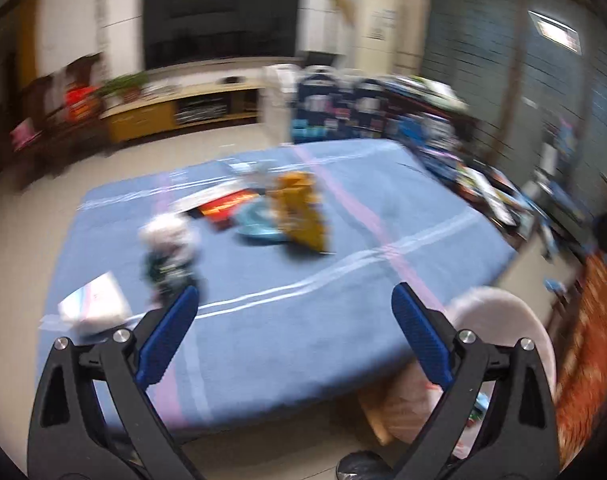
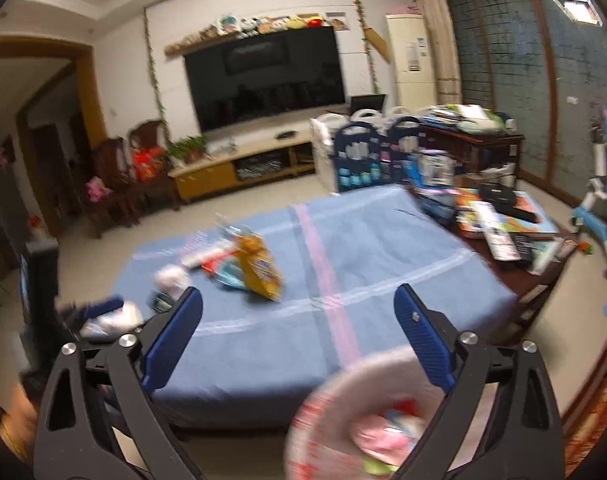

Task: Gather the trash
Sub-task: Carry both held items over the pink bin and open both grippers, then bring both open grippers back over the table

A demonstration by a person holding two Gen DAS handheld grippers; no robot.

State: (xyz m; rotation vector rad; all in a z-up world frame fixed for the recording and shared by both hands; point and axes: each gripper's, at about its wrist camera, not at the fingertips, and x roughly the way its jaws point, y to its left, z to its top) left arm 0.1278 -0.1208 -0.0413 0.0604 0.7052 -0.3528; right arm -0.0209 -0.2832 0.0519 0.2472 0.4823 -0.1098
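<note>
Blue cloth covers the bench (image 2: pixel 383 240); wrappers (image 2: pixel 259 268) sit mid-frame. I hold both the left gripper (image 1: pixel 295 312) and right gripper (image 2: pixel 299 316) spread and empty, pink bin (image 2: pixel 355 412) below for drops.

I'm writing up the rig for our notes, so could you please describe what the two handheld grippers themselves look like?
Both look identical. The left gripper and right gripper each have two black, angular linkage arms with triangular cut-outs and round silver bolts at the pivots. Each finger ends in a blue, finely ribbed pad with a rounded tip. No cables, sleeves or printed markings are visible.
</note>
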